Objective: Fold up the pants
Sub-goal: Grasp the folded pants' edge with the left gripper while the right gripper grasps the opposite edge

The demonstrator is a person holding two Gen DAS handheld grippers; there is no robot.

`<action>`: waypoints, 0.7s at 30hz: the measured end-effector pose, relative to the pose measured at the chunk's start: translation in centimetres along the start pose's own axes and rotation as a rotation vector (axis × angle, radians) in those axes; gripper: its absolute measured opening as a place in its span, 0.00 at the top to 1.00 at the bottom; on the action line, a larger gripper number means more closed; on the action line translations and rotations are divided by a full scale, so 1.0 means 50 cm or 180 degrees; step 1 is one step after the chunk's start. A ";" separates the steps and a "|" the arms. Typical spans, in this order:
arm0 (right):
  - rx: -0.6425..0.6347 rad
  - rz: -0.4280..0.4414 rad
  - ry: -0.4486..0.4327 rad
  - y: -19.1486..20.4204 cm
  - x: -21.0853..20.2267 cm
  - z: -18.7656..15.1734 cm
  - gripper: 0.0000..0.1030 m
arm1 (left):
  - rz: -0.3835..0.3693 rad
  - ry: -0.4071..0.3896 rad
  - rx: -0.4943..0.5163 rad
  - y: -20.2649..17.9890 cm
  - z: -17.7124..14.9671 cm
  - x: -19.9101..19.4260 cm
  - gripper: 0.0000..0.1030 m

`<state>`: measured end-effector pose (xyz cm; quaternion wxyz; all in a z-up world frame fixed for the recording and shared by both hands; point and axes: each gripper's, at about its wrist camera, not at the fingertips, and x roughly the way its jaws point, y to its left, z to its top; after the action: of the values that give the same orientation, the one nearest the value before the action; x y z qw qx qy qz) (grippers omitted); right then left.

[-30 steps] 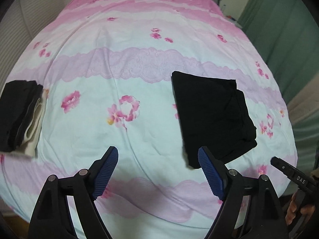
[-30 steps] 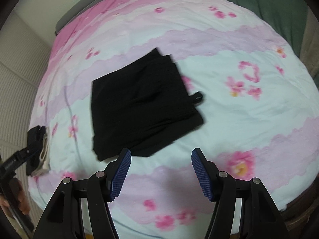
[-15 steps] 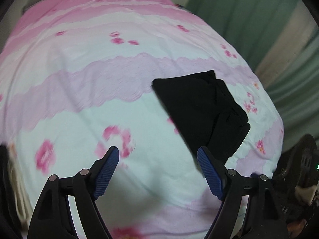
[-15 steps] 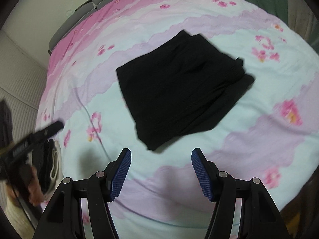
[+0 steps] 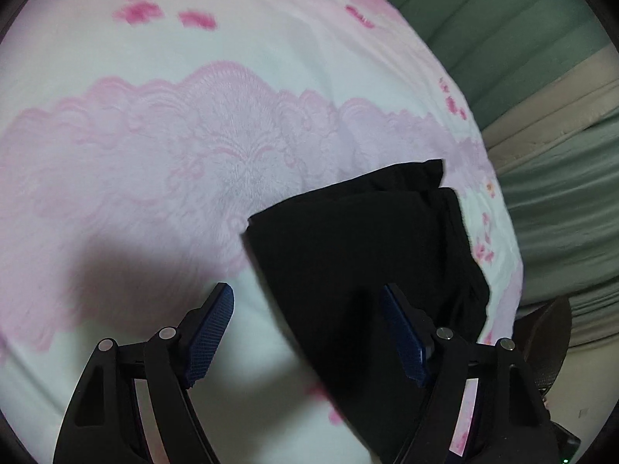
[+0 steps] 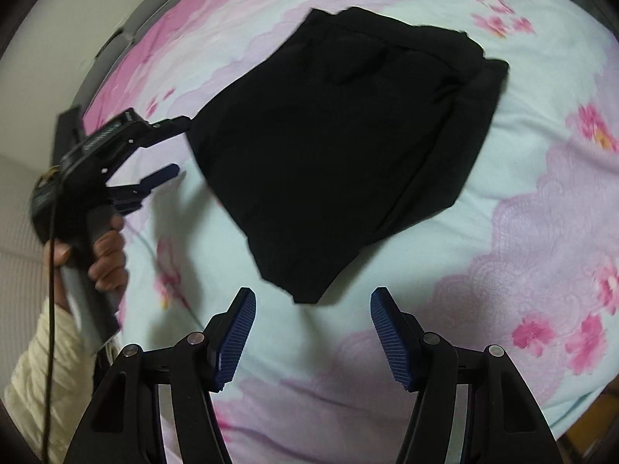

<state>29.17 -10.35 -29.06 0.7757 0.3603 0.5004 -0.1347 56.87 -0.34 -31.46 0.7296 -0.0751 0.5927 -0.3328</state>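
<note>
Your black pants (image 6: 340, 143) lie folded into a compact, layered bundle on the pink-and-mint floral bedspread (image 6: 541, 201).

Seen from your right wrist camera, your right gripper (image 6: 313, 332) has its blue pads spread wide with nothing between them. The bundle sits at twelve o'clock from it, and its nearest corner points down into the gap just ahead of the fingertips, not touching them.

In the same view your left gripper (image 6: 176, 147) shows at about nine o'clock, held in your left hand (image 6: 106, 251). Its jaws are parted, and the upper finger reaches to the left corner of the pants; whether it touches the cloth cannot be told.

From the left wrist camera, the left gripper (image 5: 307, 332) is likewise spread and holds nothing. The pants (image 5: 359, 263) fill the area from twelve to three o'clock of it, their edge running down between the two pads, and the right pad (image 5: 402, 342) stands over the dark cloth. A green curtain (image 5: 541, 77) hangs beyond the bed at two o'clock.
</note>
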 end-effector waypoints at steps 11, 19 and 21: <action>0.0290 0.0251 -0.0012 -0.016 0.043 0.020 0.61 | -0.0104 0.0007 0.0294 -0.055 0.025 0.010 0.90; 0.0391 0.0041 0.0032 -0.048 0.045 0.003 0.98 | -0.0008 -0.0418 0.0390 -0.052 0.046 -0.078 0.91; 0.0436 0.0001 0.0098 -0.060 0.055 -0.004 0.98 | 0.0060 -0.0319 0.0367 -0.034 0.049 -0.063 0.91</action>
<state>28.61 -11.90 -32.79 0.7414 0.4146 0.5018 -0.1629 58.20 -0.53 -27.37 0.7646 -0.0439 0.5360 -0.3553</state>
